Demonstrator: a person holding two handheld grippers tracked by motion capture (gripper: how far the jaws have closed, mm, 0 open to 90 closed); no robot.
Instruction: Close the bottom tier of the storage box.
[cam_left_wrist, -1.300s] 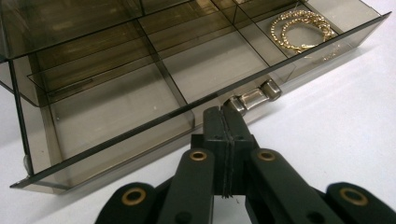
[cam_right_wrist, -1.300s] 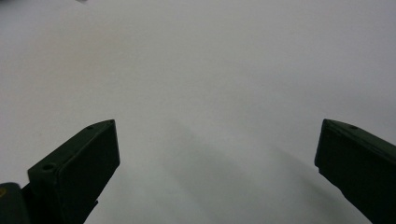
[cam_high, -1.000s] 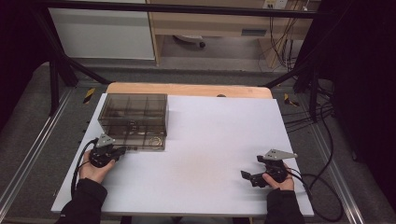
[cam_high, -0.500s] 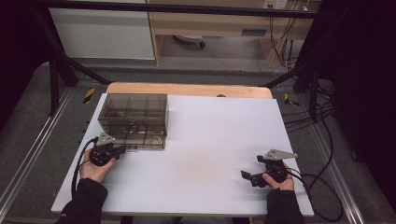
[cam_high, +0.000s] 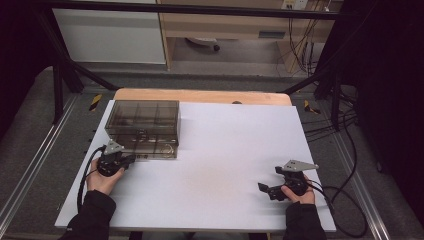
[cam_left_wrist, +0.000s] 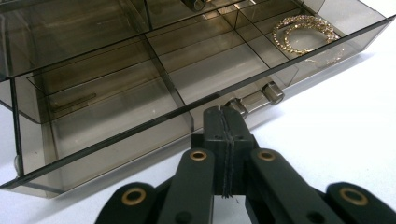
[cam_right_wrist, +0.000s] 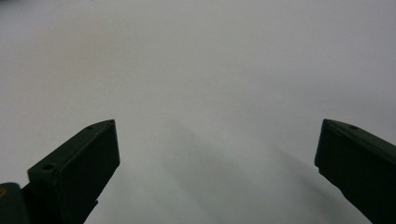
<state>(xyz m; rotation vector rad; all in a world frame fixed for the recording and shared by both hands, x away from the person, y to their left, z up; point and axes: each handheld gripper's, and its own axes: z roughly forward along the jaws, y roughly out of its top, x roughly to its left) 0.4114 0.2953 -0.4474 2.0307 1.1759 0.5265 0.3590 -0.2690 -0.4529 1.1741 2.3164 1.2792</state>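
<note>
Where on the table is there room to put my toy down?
The big bare stretch of white table between the smoky organizer box and the right gripper is free, and so is the far right corner. It is crowded at the near left, where the left gripper sits at the box's front.

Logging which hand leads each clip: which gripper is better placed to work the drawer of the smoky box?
Left. The left gripper, shut, sits at the drawer handle; the right gripper is open over bare table.

Room's looking dim w/ dark edges; white tabletop (cam_high: 225, 150) is catching soft overhead light. Smoky box (cam_left_wrist: 140, 79) is glinting. Right gripper view's reading soft, faint shadows spreading btwn fingers (cam_right_wrist: 79, 168).
</note>
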